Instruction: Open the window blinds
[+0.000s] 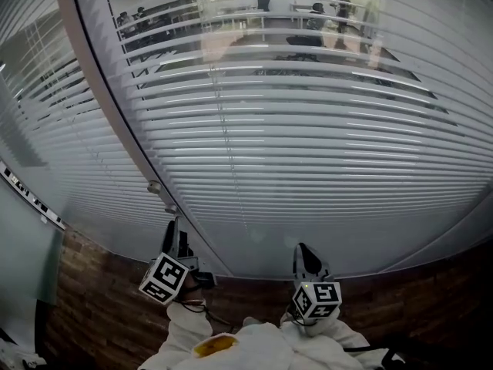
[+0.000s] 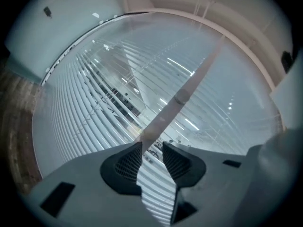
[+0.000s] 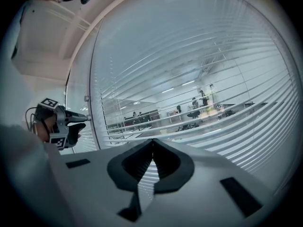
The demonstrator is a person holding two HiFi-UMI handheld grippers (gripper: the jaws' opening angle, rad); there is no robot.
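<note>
Approach looks like your step: left tongs [image 2: 151, 146] parted and empty just beside the knob [image 1: 171, 207] on the frame [image 2: 201, 70] edging the blinds [image 1: 308, 145], right tongs [image 3: 152, 148] shut and idle; next, close squarely on that knob and twist.

Both arms are out in front of the person, white sleeves [image 1: 187, 328] poking in at the bottom of the head view, one gripper in each hand, side by side and a bit apart. The left gripper [image 1: 176, 230] points away from the body with its marker cube [image 1: 163, 277] facing the camera. Its jaws sit apart, with a clear gap between the ribbed pads [image 2: 129, 162]. The right gripper [image 1: 303, 250] points the same way, and its own cube [image 1: 316, 300] faces up too. Its jaws are closed, tips touching. Seen from the right gripper view, the left one is held roughly level.
</note>
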